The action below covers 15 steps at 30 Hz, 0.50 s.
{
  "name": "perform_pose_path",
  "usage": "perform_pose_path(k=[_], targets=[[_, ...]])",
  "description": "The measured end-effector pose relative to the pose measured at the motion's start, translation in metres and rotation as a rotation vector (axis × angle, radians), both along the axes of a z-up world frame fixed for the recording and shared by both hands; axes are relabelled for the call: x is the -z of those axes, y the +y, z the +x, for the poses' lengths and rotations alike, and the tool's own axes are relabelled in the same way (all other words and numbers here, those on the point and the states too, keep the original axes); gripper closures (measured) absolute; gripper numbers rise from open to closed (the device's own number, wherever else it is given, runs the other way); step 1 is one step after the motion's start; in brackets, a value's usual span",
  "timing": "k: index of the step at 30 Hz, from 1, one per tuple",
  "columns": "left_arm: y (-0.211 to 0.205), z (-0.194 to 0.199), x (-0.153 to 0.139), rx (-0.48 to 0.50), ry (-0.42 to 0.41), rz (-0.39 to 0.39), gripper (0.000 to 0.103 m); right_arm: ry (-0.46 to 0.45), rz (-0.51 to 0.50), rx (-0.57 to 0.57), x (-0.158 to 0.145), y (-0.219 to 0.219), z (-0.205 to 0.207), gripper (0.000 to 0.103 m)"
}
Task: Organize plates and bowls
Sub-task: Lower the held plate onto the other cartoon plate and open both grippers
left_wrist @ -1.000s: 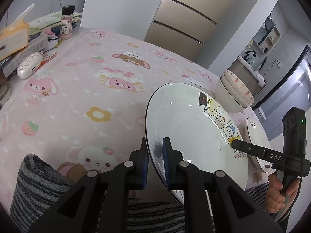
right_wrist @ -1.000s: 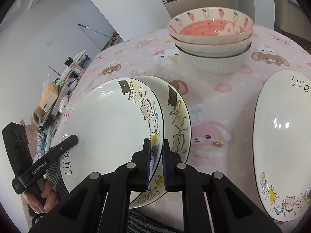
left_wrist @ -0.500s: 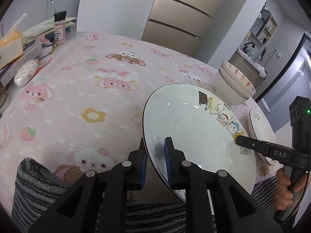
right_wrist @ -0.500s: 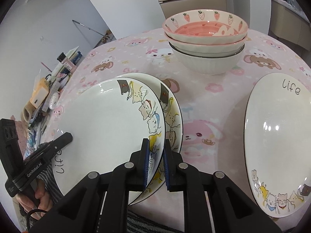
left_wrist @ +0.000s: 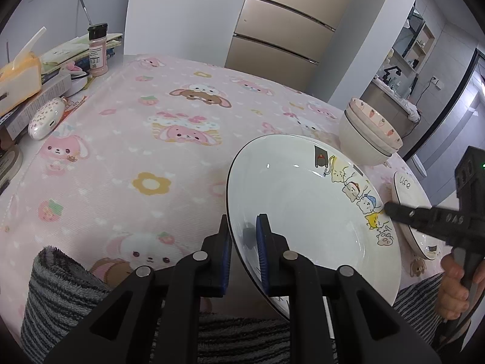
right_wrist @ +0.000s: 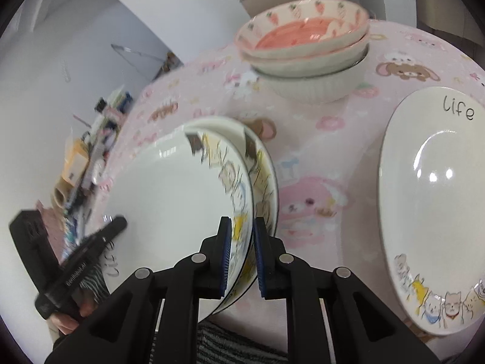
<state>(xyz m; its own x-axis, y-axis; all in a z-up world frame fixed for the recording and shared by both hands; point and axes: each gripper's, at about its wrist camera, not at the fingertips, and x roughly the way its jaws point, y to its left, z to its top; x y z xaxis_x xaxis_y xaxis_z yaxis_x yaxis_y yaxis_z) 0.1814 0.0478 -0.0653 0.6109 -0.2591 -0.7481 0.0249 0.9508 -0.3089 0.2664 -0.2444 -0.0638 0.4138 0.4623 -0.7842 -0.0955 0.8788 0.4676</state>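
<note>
A white cartoon-cat plate [left_wrist: 303, 206] is held by both grippers over a second matching plate [right_wrist: 266, 179] on the pink tablecloth. My left gripper [left_wrist: 244, 236] is shut on its near rim. My right gripper [right_wrist: 241, 239] is shut on its opposite rim, by the cat drawings [right_wrist: 233, 188]; it shows in the left wrist view [left_wrist: 391, 209] too. A third plate marked "life" [right_wrist: 433, 200] lies to the right. A stack of bowls [right_wrist: 306, 45], the top one pink inside, stands behind.
Clutter sits at the table's far left: a tissue box [left_wrist: 18, 75], a pink spice shaker [left_wrist: 97, 50], books and a white case [left_wrist: 45, 118]. A grey striped towel [left_wrist: 60, 297] lies at the near edge. A fridge [left_wrist: 279, 30] stands behind.
The held plate has moved slightly toward the table's near right, over the lower plate. The right wrist view is now blurred by motion. Both grippers keep their hold.
</note>
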Motion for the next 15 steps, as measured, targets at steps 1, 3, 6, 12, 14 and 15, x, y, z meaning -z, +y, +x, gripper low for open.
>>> perform_pose_path(k=[1, 3, 6, 12, 14, 15], targets=[[0.0, 0.0, 0.0, 0.0, -0.001, 0.002, 0.089, -0.008, 0.012, 0.016, -0.003, -0.005, -0.001, 0.087], [-0.001, 0.0, 0.0, 0.001, -0.004, 0.011, 0.089, -0.039, -0.008, 0.057, -0.01, -0.013, -0.002, 0.067], [-0.001, 0.0, 0.0, 0.002, -0.002, 0.009, 0.089, -0.093, -0.065, 0.101, -0.014, -0.022, -0.003, 0.053], [-0.004, 0.002, 0.0, 0.018, 0.005, 0.014, 0.089, -0.111, -0.068, 0.076, -0.018, -0.023, -0.004, 0.053], [-0.004, 0.003, 0.0, 0.02, 0.007, 0.017, 0.088, -0.129, -0.101, 0.063, -0.021, -0.016, -0.006, 0.053], [-0.004, 0.003, 0.0, 0.02, 0.007, 0.02, 0.088, -0.137, -0.116, 0.058, -0.021, -0.014, -0.009, 0.053]])
